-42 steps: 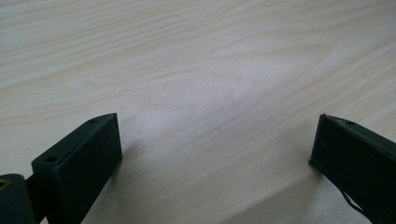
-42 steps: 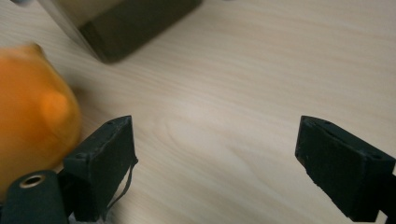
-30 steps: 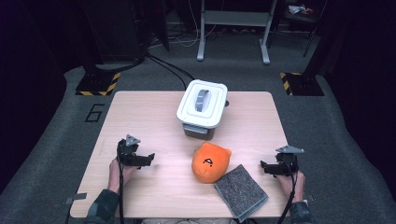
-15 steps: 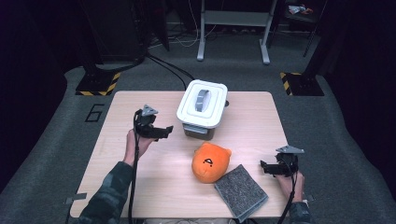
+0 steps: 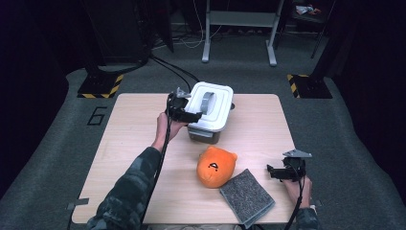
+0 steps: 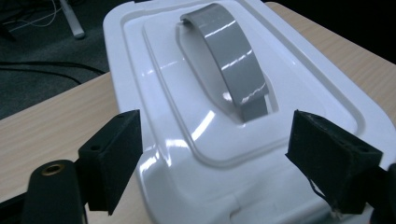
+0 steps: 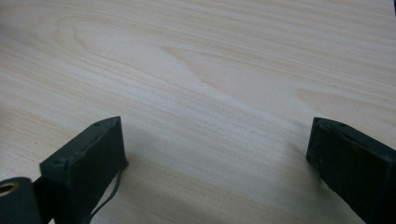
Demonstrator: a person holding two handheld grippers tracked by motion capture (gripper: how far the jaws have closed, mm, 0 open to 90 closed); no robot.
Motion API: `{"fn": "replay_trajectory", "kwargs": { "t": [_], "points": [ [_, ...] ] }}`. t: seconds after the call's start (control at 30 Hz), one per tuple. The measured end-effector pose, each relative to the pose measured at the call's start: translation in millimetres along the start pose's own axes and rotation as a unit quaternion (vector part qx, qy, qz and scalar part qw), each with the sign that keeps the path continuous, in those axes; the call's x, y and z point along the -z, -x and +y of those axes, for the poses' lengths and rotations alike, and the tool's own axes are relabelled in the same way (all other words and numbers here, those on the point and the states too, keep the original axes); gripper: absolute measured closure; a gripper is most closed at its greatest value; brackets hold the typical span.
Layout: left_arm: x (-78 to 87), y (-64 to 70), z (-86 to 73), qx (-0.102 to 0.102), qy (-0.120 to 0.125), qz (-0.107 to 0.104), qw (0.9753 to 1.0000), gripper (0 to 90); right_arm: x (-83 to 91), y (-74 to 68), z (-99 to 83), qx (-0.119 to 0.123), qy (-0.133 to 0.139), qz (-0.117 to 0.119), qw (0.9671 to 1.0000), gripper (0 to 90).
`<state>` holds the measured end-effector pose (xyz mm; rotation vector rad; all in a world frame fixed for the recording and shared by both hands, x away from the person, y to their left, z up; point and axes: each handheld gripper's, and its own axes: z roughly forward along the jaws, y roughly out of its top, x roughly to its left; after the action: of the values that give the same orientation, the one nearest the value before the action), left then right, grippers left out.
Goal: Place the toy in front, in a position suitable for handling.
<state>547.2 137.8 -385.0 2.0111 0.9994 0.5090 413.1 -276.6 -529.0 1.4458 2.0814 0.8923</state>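
on the far middle of the bench (image 5: 129,139) i log a white lidded box (image 5: 210,111), its lid on and a grey arched handle (image 5: 207,102) lying along the recess in the top. my left claw (image 5: 191,115) sits at the box's left edge, held up by the hand (image 5: 168,128) with the sleeve reaching in from the near side. along the left gripper view i read the claw as released: the two black jaws stand wide apart, one to each side of the near end of the box (image 6: 243,121), with the handle (image 6: 233,65) running away between them; neither jaw presses on the lid, and whether they brush the box's rim i cannot tell. next item, near centre: an orange plush toy (image 5: 216,166) with a small dark face mark, resting on the bench. just beside it on the near right, a grey felt pad (image 5: 247,197), lying flat and skewed, one corner close to the toy and its near corner at the bench edge. last item: my right claw (image 5: 271,171), low at the near right of the bench, well apart from the box. its own view shows bare wood grain (image 7: 210,84) between two spread jaws, so released, grasping nothing.
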Motion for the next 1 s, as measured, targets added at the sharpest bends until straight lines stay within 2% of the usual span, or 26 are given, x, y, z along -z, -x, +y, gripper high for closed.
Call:
{"fn": "replay_trajectory", "kwargs": {
  "t": [0.1,0.17,0.33,0.37,0.4,0.47,0.5,0.53,0.57,0.7,0.87,1.0],
  "points": [
    [-9.8,3.7,6.8,0.008,0.001,-0.003,1.0,23.8,-0.1,-0.1,0.1,0.0,0.0,0.0,1.0,3.7],
    [-15.5,6.9,9.6,-0.003,-0.005,0.001,1.0,26.8,-0.2,-0.1,0.1,0.0,0.0,0.0,1.0,3.7],
    [-28.1,13.0,14.8,0.003,-0.003,0.003,1.0,33.2,-0.2,-0.1,0.2,0.0,0.0,0.0,1.0,3.7],
    [-29.8,14.1,15.8,-0.004,-0.01,0.01,0.9999,35.3,-0.3,-0.1,0.2,0.0,0.0,0.0,1.0,3.7],
    [-32.8,16.2,16.5,-0.002,-0.01,0.02,0.9998,39.6,-0.2,-0.1,0.3,0.0,0.0,0.0,1.0,3.7],
    [-34.9,17.0,16.9,-0.007,-0.019,0.014,0.9997,46.4,-0.2,-0.3,0.3,-0.002,-0.001,0.0,1.0,3.7],
    [-36.3,18.2,16.5,-0.005,-0.014,0.011,0.9998,49.7,-0.1,-0.6,0.3,-0.003,-0.001,0.0,1.0,3.8],
    [-36.8,19.6,16.5,-0.008,-0.016,0.011,0.9998,55.1,-0.3,-0.1,0.3,0.0,0.0,0.0,1.0,3.8],
    [-36.5,20.4,16.9,-0.014,-0.021,0.017,0.9995,56.5,-0.1,-0.6,0.3,-0.003,-0.001,0.0,1.0,3.8],
    [-35.8,16.2,16.8,-0.013,-0.025,0.022,0.9994,58.0,-0.2,-0.3,0.3,-0.001,-0.001,0.0,1.0,3.8],
    [-33.1,7.0,13.8,-0.001,-0.02,0.018,0.9996,60.3,-0.2,-0.7,0.4,-0.003,-0.001,0.0,1.0,3.9],
    [-30.4,2.7,12.5,-0.007,-0.025,0.017,0.9995,60.8,-0.1,-0.6,0.3,-0.002,-0.001,0.0,1.0,3.9]
  ]
}}
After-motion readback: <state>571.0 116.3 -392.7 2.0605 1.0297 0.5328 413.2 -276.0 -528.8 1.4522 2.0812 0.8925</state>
